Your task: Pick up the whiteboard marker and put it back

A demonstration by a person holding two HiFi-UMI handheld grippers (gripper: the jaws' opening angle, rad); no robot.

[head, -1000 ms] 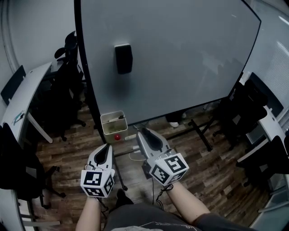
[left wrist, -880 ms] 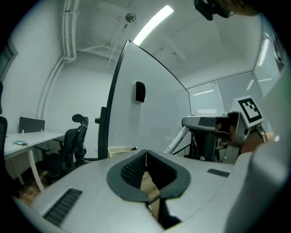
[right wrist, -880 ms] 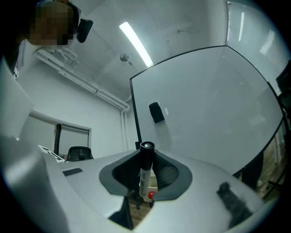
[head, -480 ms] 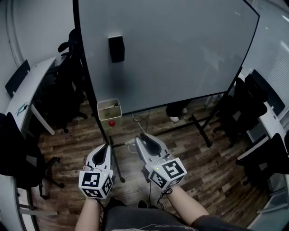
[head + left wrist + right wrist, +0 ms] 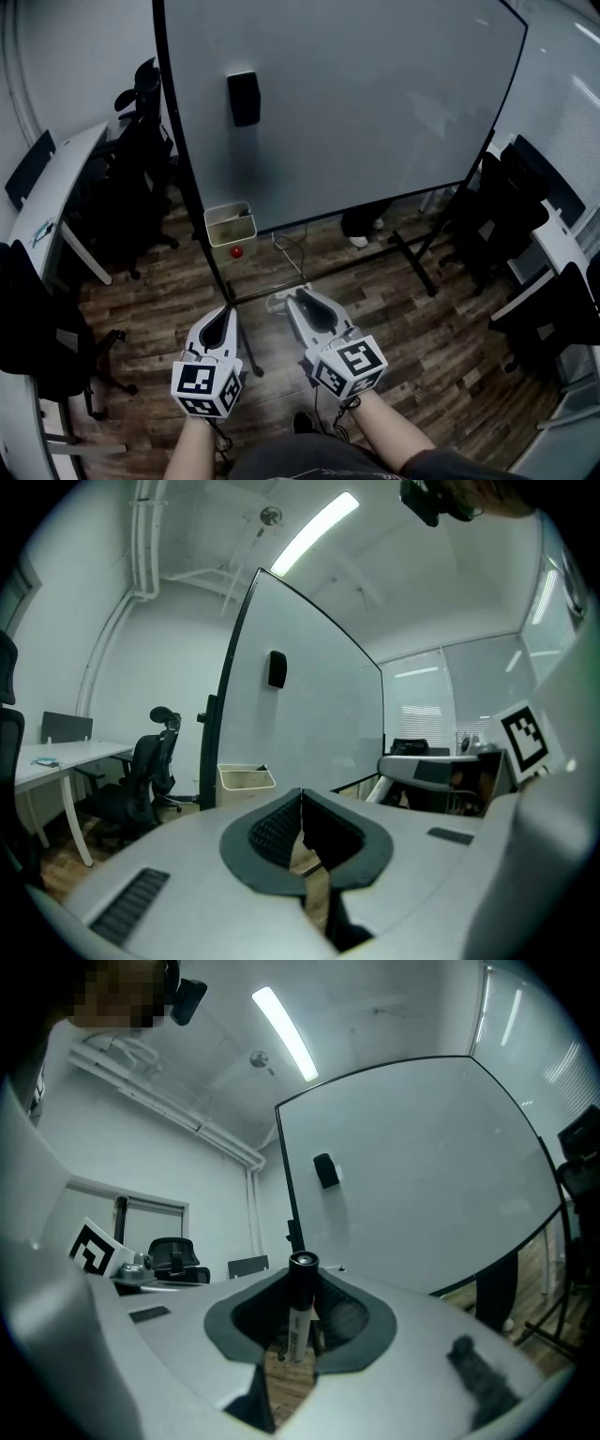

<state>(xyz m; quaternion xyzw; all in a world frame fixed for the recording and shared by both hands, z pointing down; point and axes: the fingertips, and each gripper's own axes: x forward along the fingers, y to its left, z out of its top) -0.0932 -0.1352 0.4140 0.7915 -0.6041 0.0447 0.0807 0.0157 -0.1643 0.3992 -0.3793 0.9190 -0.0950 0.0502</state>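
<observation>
The whiteboard marker (image 5: 300,1309), with a black cap and a white barrel, stands upright between the jaws of my right gripper (image 5: 302,1277), which is shut on it. In the head view the right gripper (image 5: 292,298) points at the foot of the big whiteboard (image 5: 356,103), well short of it. A beige tray (image 5: 231,225) hangs at the board's lower left, with a black eraser (image 5: 243,98) higher up on the board. My left gripper (image 5: 225,309) is beside the right one. Its jaws (image 5: 302,797) meet at the tips with nothing between them.
Black office chairs (image 5: 141,187) and a white desk (image 5: 56,197) stand to the left, with more chairs (image 5: 511,211) to the right. The board's stand legs (image 5: 412,258) cross the wooden floor ahead. A small red thing (image 5: 236,251) sits under the tray.
Both grippers have drawn back from the board and the tray and sunk a little. The marker has stayed in the right gripper.
</observation>
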